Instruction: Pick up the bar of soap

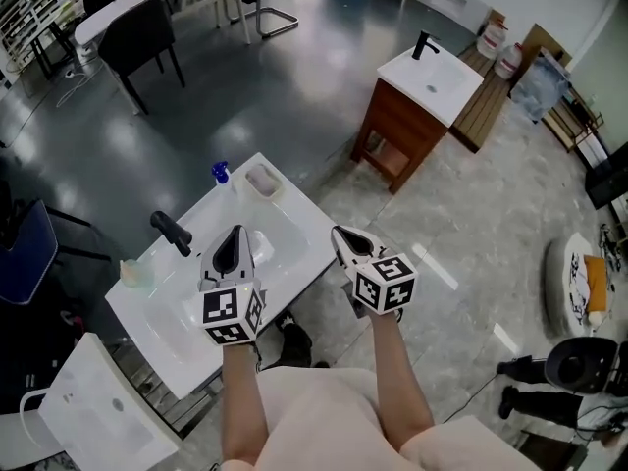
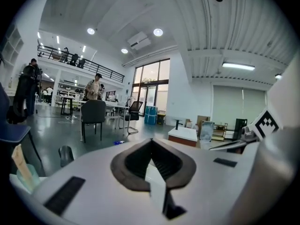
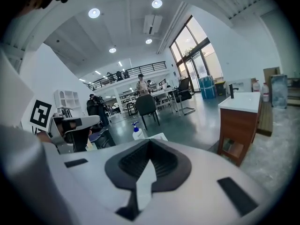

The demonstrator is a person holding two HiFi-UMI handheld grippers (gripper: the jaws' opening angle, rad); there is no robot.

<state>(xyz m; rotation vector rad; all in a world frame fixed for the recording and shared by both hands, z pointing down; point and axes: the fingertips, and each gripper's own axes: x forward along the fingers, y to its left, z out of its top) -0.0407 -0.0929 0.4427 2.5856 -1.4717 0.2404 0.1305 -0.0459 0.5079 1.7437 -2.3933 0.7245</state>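
Observation:
A white sink counter stands below me. At its far corner sits a pale rectangular soap dish holding what looks like a pale bar of soap. My left gripper hovers over the basin, shut, with nothing between its jaws. My right gripper hangs just past the counter's right edge, also shut and empty. Both point away from me, towards the far end. In the left gripper view the left gripper has its jaws meeting at the tip. So does the right gripper in its own view. Neither gripper view shows the soap.
A black faucet rises at the basin's left side, with a blue-capped pump bottle beside the dish and a pale cup at the left end. A second vanity with a wooden cabinet stands farther off. Office chairs are behind.

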